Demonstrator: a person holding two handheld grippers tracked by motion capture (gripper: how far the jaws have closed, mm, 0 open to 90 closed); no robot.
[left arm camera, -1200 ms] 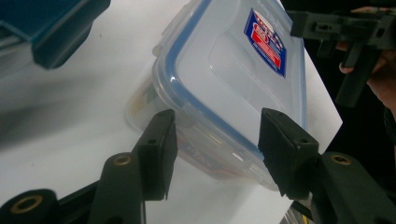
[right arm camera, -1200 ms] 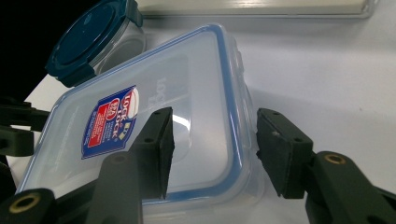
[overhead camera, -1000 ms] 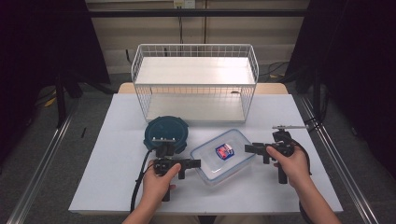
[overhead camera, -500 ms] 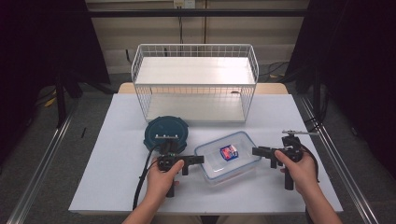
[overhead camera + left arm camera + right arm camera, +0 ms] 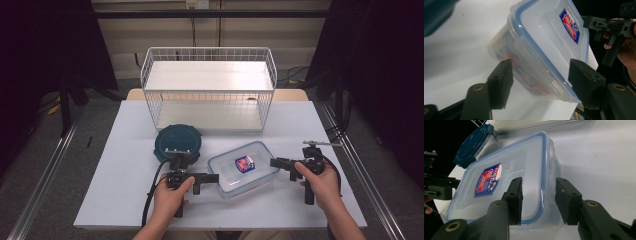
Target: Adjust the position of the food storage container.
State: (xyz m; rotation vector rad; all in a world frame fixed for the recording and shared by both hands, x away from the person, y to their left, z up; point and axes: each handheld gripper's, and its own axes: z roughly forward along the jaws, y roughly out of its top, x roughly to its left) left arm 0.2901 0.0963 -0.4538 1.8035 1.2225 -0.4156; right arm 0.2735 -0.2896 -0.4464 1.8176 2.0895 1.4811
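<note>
On the white bench (image 5: 120,165), between the person's two hands, a clear rectangular plastic container (image 5: 243,169) with a blue-rimmed snap lid and a red-and-blue label is lying flat, just in front of a white wire basket (image 5: 210,87) with a pale shelf inside. A round dark-teal plastic lid (image 5: 178,142) is resting just beside the container's left end, its ridged rim showing in the right gripper view.

The left tool (image 5: 212,178) is pointing at the container's left short end. Its black jaws have just been opening; in the left gripper view they are standing apart on either side of that end, with the side latch and corner between them, and I cannot see the pads pressing on the plastic. The right tool (image 5: 274,162) is sitting at the container's right end. In the right gripper view its jaws are straddling the blue rim of the lid, one over the frosted top and one outside the wall, with a gap showing on both sides. The container's walls look glossy and translucent, with colourful contents blurred behind them.
</note>
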